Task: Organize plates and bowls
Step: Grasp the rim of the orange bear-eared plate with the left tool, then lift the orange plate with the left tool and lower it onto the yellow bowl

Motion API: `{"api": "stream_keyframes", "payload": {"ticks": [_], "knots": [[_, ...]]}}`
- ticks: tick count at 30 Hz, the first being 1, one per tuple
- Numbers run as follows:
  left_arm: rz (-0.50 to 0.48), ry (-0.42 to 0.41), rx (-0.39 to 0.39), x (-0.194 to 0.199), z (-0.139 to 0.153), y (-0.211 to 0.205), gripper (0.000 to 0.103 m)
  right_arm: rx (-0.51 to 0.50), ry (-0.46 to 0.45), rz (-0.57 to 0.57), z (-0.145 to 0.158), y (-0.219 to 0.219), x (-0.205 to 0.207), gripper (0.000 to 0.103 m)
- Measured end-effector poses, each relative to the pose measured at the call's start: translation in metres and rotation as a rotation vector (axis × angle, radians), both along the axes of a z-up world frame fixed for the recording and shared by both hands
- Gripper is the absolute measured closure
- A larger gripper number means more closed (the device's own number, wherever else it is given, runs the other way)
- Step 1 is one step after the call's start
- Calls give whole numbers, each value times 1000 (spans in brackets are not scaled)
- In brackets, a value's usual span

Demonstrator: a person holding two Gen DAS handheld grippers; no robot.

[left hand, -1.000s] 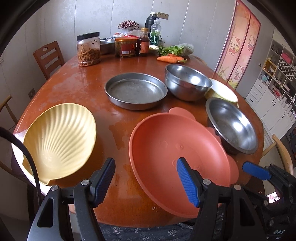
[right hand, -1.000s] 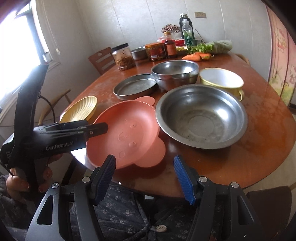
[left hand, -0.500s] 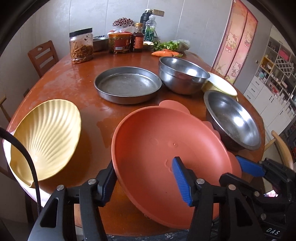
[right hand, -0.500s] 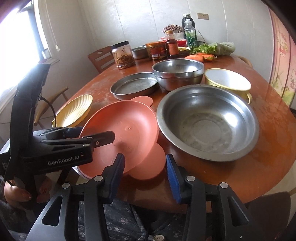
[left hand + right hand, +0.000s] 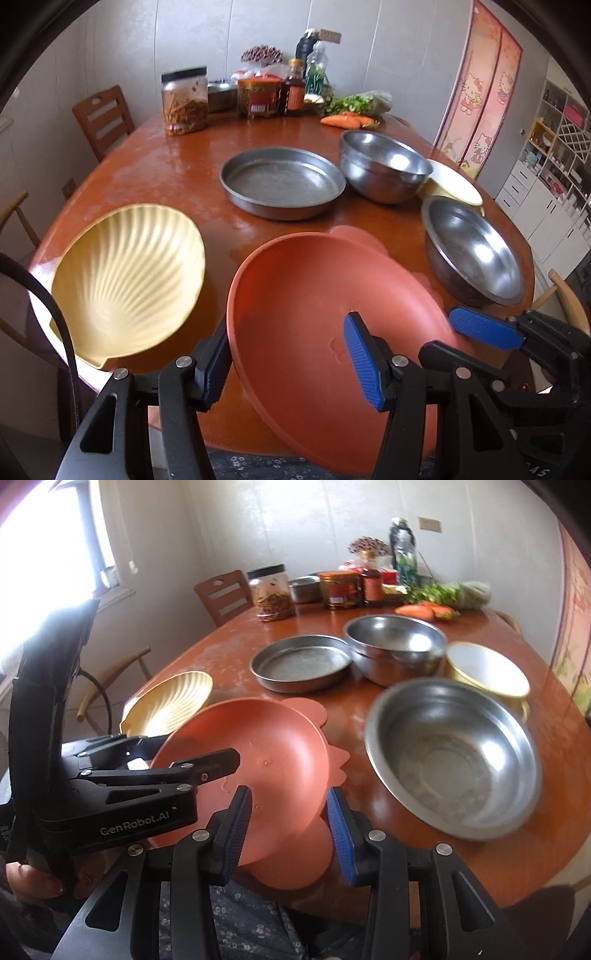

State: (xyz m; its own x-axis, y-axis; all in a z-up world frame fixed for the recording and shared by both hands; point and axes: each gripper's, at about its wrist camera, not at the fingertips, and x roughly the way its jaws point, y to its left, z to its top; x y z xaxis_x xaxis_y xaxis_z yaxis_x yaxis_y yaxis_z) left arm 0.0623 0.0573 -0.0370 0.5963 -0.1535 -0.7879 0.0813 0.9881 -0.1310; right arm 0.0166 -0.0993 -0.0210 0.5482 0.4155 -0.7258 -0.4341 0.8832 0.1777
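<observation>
Round wooden table (image 5: 155,173), near edge: orange plate (image 5: 295,295) tilted up off it, my left gripper (image 5: 291,354) clamped on its near-left rim, my right gripper (image 5: 288,816) just closing across its near lobe. Judged light, stiff plastic, somewhat slick; grip the rim, not the ears.

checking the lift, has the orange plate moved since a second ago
Yes. The orange plate has tilted up off the table, its near rim raised between both grippers' closing jaws, while the big steel bowl beside it stayed put.
</observation>
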Motion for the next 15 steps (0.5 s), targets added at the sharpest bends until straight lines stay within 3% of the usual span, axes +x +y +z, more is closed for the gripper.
{"api": "stream_keyframes", "payload": {"ticks": [7, 15], "knots": [[-9, 16, -9, 2, -10, -1, 45, 6, 84, -17, -18, -2, 8, 59], [-5, -6, -19, -2, 3, 2, 45, 13, 19, 8, -1, 5, 10, 60]]}}
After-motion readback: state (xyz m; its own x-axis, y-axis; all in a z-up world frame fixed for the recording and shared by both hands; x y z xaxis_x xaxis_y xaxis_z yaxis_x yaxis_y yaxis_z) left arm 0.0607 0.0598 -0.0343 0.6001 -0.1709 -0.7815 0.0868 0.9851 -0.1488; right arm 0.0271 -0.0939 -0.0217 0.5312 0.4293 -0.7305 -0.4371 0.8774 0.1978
